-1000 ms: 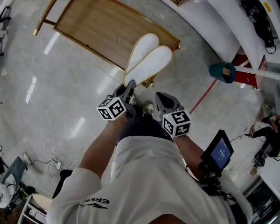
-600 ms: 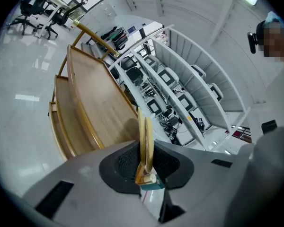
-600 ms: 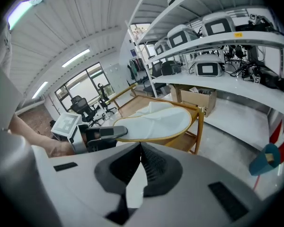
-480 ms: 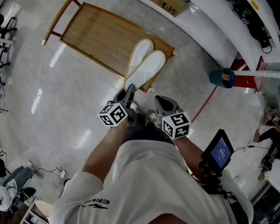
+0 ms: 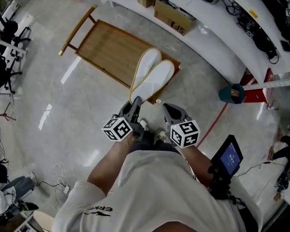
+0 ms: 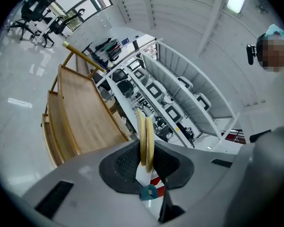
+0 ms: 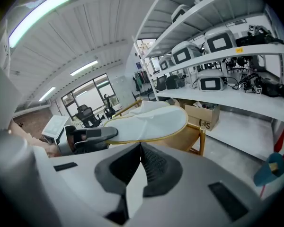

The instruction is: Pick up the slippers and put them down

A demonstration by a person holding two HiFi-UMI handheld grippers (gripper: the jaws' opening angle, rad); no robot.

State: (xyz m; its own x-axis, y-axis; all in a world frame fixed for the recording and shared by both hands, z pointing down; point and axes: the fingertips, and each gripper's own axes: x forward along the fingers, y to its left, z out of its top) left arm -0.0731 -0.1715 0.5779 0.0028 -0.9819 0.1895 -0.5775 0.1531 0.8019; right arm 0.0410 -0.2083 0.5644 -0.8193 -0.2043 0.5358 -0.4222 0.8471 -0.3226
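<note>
**While the left fingers grip, two slippers hang over the wooden rack**

Where the left gripper [image 6: 146,161] reaches forward, its fingers, which have just been closing, pinch the pair of flat white slippers with yellow piping [image 5: 152,74] by one end, one pressed against the other. The slippers extend over a corner of the low brown wooden rack with a brass-coloured rail [image 5: 104,50], which stands on the pale glossy floor [image 5: 53,100]. Just beside, the right gripper [image 7: 139,148] has its fingers closed together on nothing.

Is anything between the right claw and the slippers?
No, just air. The right gripper view shows the shut right claw pointing straight at the slippers, nothing between.
</note>
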